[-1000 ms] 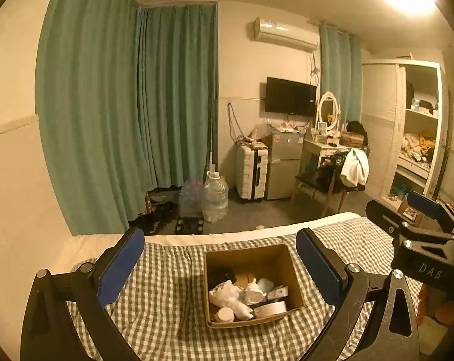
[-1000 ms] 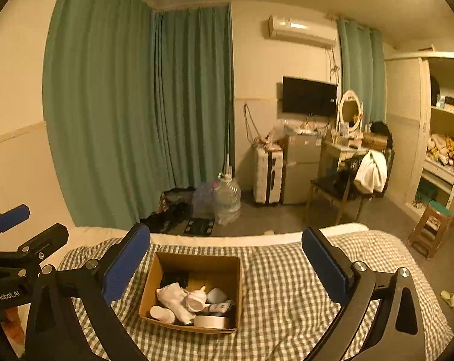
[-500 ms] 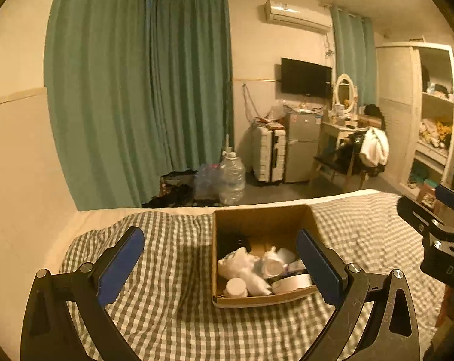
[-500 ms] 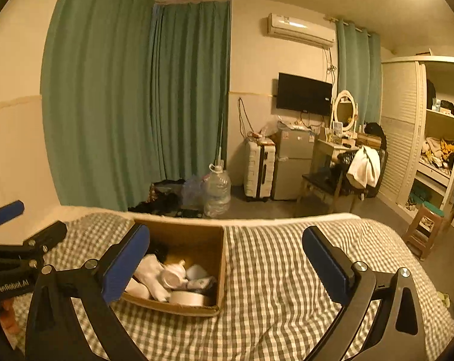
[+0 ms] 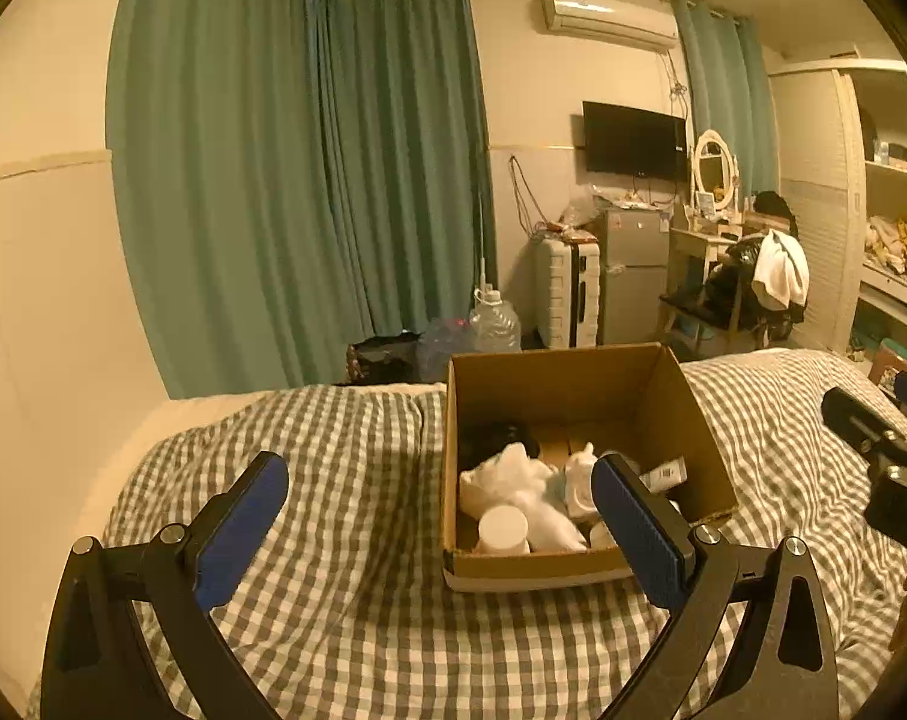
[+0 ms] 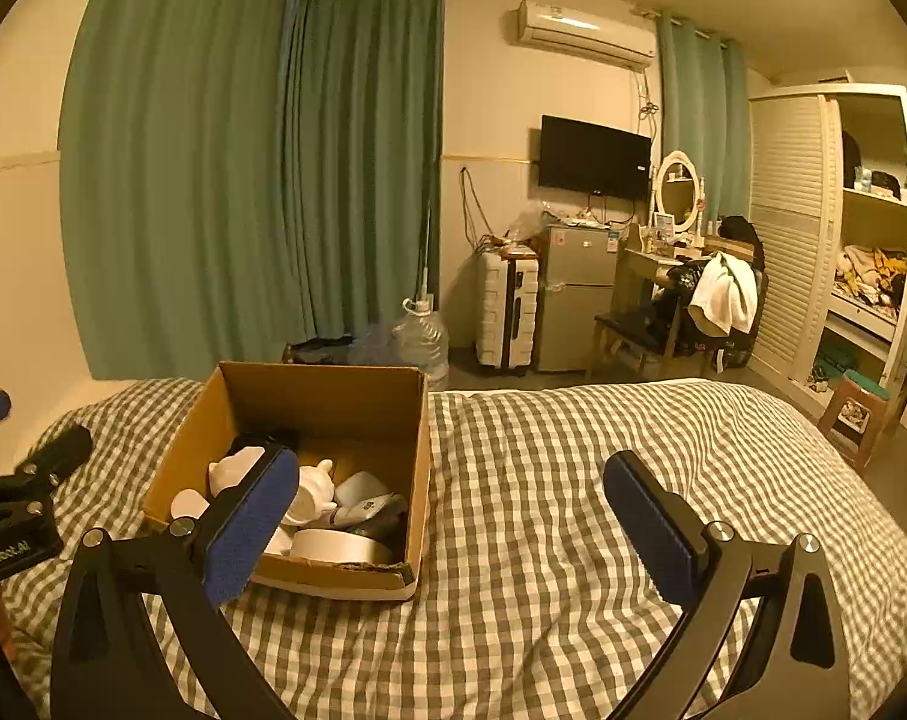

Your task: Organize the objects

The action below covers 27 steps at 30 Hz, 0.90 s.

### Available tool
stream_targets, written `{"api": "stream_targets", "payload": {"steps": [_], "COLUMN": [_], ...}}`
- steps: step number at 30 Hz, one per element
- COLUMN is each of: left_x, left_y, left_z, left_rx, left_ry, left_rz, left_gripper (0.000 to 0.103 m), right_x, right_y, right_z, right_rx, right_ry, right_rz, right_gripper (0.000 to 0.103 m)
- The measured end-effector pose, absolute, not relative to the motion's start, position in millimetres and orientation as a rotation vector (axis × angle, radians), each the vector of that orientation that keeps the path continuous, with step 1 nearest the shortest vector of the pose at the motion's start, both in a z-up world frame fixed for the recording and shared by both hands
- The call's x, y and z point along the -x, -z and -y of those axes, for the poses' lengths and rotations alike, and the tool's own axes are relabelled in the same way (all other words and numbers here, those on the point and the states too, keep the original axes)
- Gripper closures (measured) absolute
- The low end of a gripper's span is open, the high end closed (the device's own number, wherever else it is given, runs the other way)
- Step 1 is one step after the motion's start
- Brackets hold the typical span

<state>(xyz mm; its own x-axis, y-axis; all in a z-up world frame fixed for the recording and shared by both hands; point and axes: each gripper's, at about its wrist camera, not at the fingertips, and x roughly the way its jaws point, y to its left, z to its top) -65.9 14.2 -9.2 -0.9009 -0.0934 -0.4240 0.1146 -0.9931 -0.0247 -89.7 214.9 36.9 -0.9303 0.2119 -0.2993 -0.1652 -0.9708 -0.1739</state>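
Cardboard box (image 5: 567, 402) nearer now, between both empty tongs.

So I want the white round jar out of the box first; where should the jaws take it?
Grip the white jar across its round sides, coming straight down from above: it stands upright in the cardboard box near corner, walls blocking sideways approach.

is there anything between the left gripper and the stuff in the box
Only the cardboard box's own near wall. The left gripper, jaws open and empty, is above the checked bedspread just short of it. The box top is open, so the white jar looks reachable from above.
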Motion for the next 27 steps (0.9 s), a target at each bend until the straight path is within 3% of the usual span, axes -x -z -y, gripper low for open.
{"api": "stream_targets", "payload": {"steps": [27], "left_x": [59.0], "left_y": [15.6], "left_z": [-12.7], "left_rx": [-0.667], "left_ry": [2.938], "left_rz": [-0.013], "left_gripper": [0.0], "right_x": [91.1], "right_y": [-19.7], "right_z": [-214.8], "right_rx": [0.506], "right_ry": [-2.905], "right_rz": [0.172], "right_gripper": [0.001]}}
